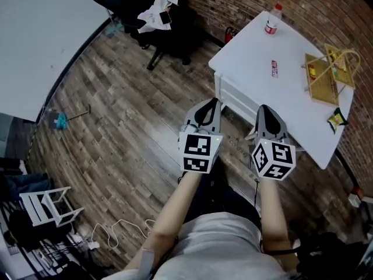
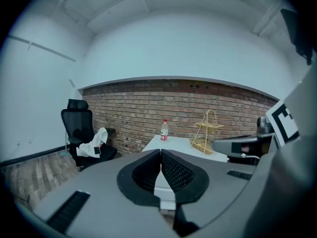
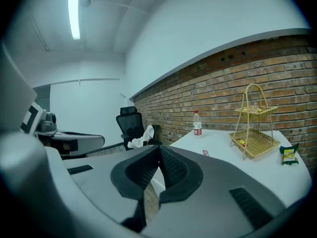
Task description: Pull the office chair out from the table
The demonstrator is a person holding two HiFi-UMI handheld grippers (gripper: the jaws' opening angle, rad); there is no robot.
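Left tool (image 1: 208, 106) clenched empty, right tool (image 1: 267, 114) clenched empty, both near white table (image 1: 250, 45)

Ahead of me the office chair (image 1: 175, 37) is black, with a high back, a headrest and armrests. It stands upright on the wood floor (image 1: 116, 115), close to the brick wall (image 1: 245, 2), and a crumpled white cloth (image 1: 156, 11) is heaped on its seat. It is well apart from the white table (image 1: 256, 45), off to that table's left. The table stands along the brick wall with one corner towards me.
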